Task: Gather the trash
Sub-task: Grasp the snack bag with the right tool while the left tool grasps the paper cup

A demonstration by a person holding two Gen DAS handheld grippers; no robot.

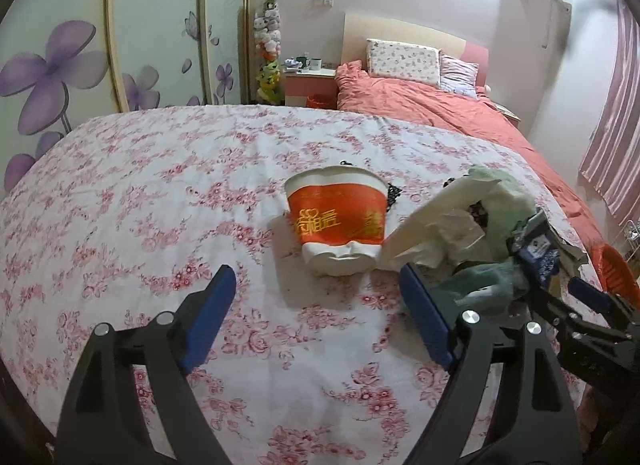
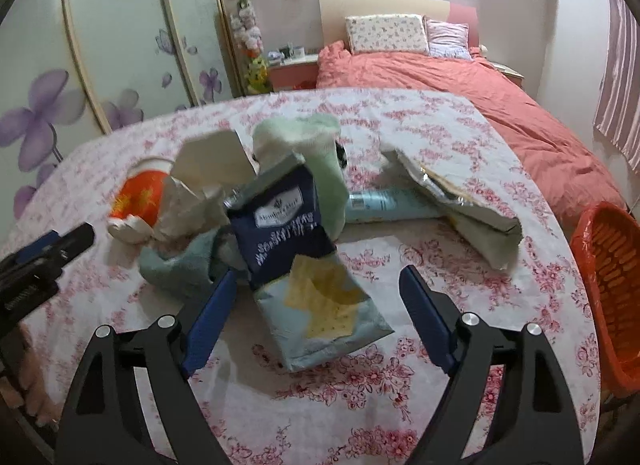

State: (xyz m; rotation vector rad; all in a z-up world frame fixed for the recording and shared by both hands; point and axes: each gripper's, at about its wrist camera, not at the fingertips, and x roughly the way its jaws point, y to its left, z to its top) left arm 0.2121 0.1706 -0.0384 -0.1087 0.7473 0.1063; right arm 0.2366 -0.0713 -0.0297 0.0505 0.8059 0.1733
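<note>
Left wrist view: left gripper [image 1: 316,297] jaws spread wide, nothing between the pads, hovering over a table with floral cloth [image 1: 140,225]. Red-and-white paper cup [image 1: 338,221], crumpled, lies on its side at frame centre, just beyond the fingertips. Pile of trash right of centre: beige paper bag [image 1: 424,221] touching the cup, pale green wrapper [image 1: 504,193] behind it. Right gripper [image 1: 560,285] enters from the right edge, by the pile. Orange basket [image 1: 616,269] at far right edge, partly hidden.

Right wrist view: right gripper [image 2: 318,297] jaws also wide apart, not clamping. Navy-and-light-blue cracker bag [image 2: 304,265] sits between the blue pads at centre; left pad close to its edge, contact unclear, right pad clearly apart. Behind it the green wrapper [image 2: 316,153], beige bag [image 2: 208,161], and cup [image 2: 140,193] at left. Light blue tube-shaped item [image 2: 384,205] lies right of centre, touching a torn foil-lined package [image 2: 472,209]. Orange basket [image 2: 608,277] at right edge, beside the table. Left gripper [image 2: 60,245] shows at the left edge. Bed with red duvet [image 2: 460,81] in upper background.
</note>
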